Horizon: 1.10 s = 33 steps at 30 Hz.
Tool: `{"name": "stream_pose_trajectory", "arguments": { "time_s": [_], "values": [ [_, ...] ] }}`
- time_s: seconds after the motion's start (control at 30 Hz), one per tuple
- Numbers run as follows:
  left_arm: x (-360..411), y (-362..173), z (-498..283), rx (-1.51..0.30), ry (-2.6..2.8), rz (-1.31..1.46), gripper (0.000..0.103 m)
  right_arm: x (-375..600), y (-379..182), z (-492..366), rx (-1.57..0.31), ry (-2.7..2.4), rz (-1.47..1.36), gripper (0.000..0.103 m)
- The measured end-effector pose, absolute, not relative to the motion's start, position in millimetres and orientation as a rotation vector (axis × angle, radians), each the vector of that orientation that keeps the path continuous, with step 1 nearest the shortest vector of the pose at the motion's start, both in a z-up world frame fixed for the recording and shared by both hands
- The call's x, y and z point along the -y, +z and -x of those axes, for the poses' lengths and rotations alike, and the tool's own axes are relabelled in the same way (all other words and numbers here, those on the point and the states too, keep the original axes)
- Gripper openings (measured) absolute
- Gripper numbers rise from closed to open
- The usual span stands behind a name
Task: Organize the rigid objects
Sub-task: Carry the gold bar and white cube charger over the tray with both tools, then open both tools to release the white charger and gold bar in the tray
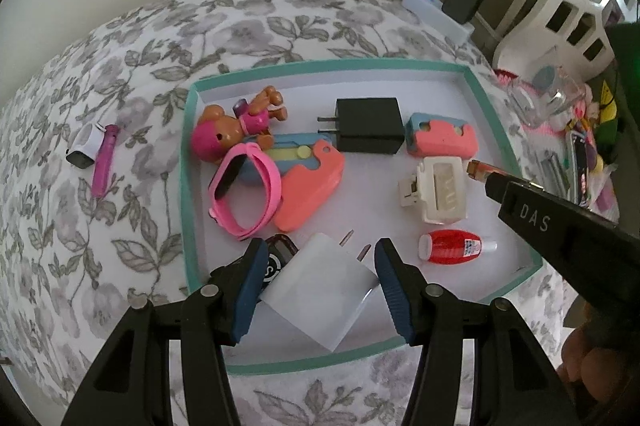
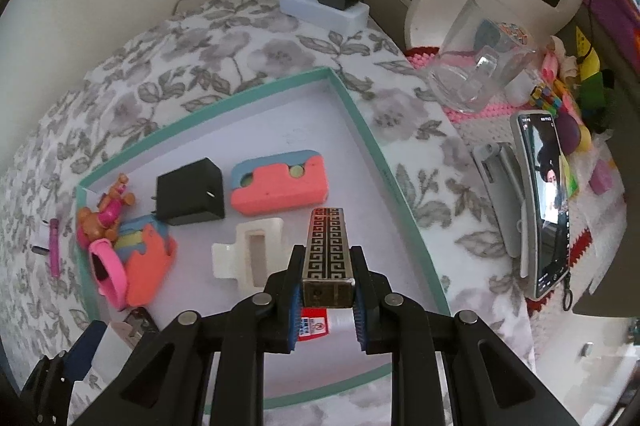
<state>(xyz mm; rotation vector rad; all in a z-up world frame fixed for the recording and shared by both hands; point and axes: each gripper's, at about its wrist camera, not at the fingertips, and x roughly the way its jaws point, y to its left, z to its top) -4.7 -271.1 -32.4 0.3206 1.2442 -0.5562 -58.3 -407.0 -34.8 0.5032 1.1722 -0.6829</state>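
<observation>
Red bottle (image 2: 314, 324) mostly behind claw (image 2: 326, 290)

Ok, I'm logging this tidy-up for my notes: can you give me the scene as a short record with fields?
surface: bed with floral cover
container: shallow teal-rimmed tray
left gripper: shut on white charger, over the tray's near end
right gripper: shut on patterned metal bar, above the tray
in tray: black charger, pink watch band, toy dog figure, two coral-and-blue cases, cream clip, red bottle
outside tray: purple pen on the cover
</observation>
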Motion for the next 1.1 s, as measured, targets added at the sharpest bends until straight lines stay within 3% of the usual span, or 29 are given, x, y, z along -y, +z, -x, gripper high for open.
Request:
{"name": "stream_pose_trajectory", "arguments": {
  "time_s": [0.93, 1.1],
  "values": [
    [270, -33, 3, -1.233, -0.546, -0.320, 0.063, 408, -42, 55, -1.213, -0.681, -0.487, 0.023],
    [268, -27, 1, -1.215, -0.539, -0.310, 0.063, 407, -33, 54, -1.192, -0.692, -0.462, 0.027]
  ]
}}
